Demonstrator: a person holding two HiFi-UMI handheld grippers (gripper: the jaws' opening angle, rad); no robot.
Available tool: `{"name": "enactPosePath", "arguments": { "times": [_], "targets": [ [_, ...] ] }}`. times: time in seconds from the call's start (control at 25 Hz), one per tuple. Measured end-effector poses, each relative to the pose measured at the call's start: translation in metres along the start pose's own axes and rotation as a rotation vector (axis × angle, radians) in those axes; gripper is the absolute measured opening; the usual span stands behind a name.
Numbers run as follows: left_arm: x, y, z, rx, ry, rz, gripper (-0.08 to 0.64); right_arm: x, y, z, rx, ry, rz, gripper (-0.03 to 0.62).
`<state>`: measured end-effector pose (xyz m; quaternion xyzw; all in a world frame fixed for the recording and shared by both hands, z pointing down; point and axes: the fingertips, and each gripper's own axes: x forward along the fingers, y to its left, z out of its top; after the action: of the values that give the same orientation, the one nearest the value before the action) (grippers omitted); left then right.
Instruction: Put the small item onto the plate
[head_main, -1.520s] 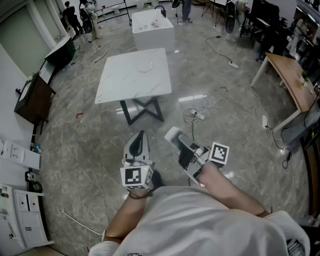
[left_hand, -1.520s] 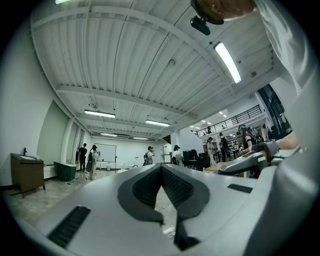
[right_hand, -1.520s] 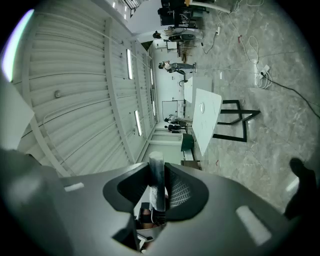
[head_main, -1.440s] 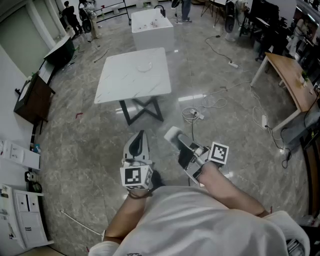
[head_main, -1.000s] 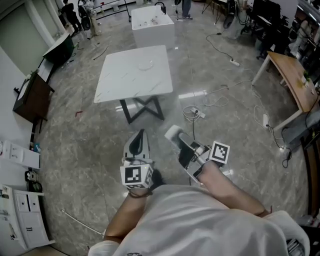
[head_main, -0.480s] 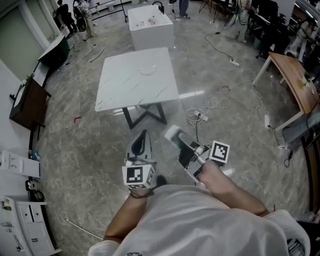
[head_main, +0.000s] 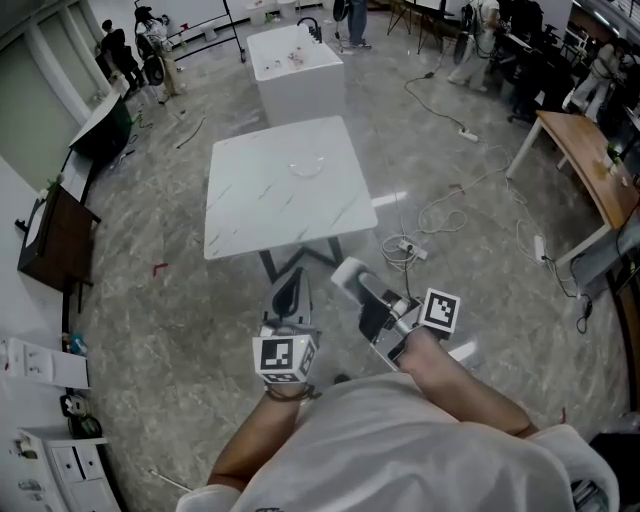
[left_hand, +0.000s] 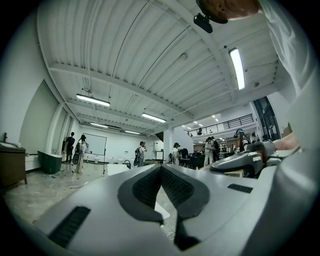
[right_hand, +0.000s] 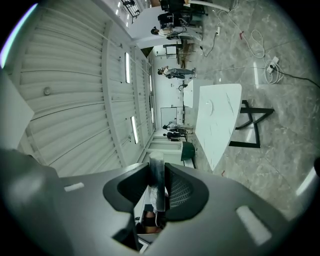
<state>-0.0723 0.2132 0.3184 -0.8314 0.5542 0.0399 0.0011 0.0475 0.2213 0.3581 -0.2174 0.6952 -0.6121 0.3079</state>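
Observation:
A white marble table (head_main: 285, 190) stands ahead on the grey floor, with a faint clear plate (head_main: 307, 166) near its far side. The right gripper view shows the same table (right_hand: 220, 125) on its side, the plate (right_hand: 209, 106) a small ring on it. My right gripper (head_main: 347, 270) is held at waist height, short of the table. Its jaws (right_hand: 157, 175) are shut on the small item (right_hand: 157, 187), a thin pale grey strip standing upright between the pads. My left gripper (head_main: 293, 283) hangs beside it, and its tips (left_hand: 161, 170) meet with nothing between them.
A white block (head_main: 293, 60) stands behind the table. A wooden desk (head_main: 590, 160) is at the right, with cables and a power strip (head_main: 415, 248) on the floor between. A dark cabinet (head_main: 50, 225) lines the left wall. People stand far back.
The table has come nearer and now sits lower and larger in the head view. Both grippers keep the same pose in front of the body, the right still shut on the strip.

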Motion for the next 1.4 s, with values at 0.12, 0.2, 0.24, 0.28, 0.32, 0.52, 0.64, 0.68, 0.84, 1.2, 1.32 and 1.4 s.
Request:
{"name": "enactPosePath", "arguments": {
  "times": [0.12, 0.2, 0.24, 0.28, 0.32, 0.52, 0.64, 0.68, 0.84, 1.2, 1.32, 1.4],
  "targets": [
    [0.010, 0.014, -0.004, -0.002, 0.007, 0.000, 0.006, 0.020, -0.003, 0.002, 0.003, 0.013, 0.008, 0.095],
    [0.018, 0.023, -0.007, -0.008, 0.012, 0.011, 0.006, 0.031, -0.005, 0.008, 0.003, 0.021, 0.006, 0.095],
    [0.024, 0.029, -0.008, -0.011, 0.013, 0.017, 0.006, 0.038, -0.006, 0.011, 0.003, 0.026, 0.005, 0.095],
    [0.030, 0.034, -0.008, -0.011, 0.012, 0.023, 0.006, 0.046, -0.008, 0.016, 0.005, 0.033, 0.003, 0.095],
    [0.037, 0.039, -0.009, -0.010, 0.012, 0.028, 0.006, 0.053, -0.011, 0.021, 0.009, 0.039, 0.000, 0.095],
    [0.087, 0.061, -0.015, -0.002, 0.010, 0.067, 0.006, 0.095, -0.030, 0.065, 0.024, 0.074, -0.007, 0.095],
    [0.124, 0.076, -0.018, 0.000, 0.001, 0.104, 0.006, 0.124, -0.037, 0.099, 0.021, 0.110, -0.002, 0.095],
    [0.138, 0.080, -0.019, -0.001, -0.002, 0.117, 0.006, 0.133, -0.039, 0.112, 0.019, 0.120, -0.002, 0.095],
    [0.191, 0.090, -0.024, -0.012, -0.006, 0.165, 0.006, 0.160, -0.046, 0.163, 0.012, 0.158, -0.015, 0.095],
    [0.286, 0.113, -0.032, -0.013, -0.010, 0.215, 0.006, 0.217, -0.060, 0.250, -0.001, 0.211, -0.021, 0.095],
    [0.311, 0.131, -0.036, -0.011, -0.006, 0.224, 0.006, 0.238, -0.072, 0.266, 0.010, 0.209, -0.031, 0.095],
    [0.329, 0.143, -0.037, -0.008, -0.004, 0.225, 0.006, 0.255, -0.082, 0.278, 0.019, 0.206, -0.042, 0.095]
  ]
}}
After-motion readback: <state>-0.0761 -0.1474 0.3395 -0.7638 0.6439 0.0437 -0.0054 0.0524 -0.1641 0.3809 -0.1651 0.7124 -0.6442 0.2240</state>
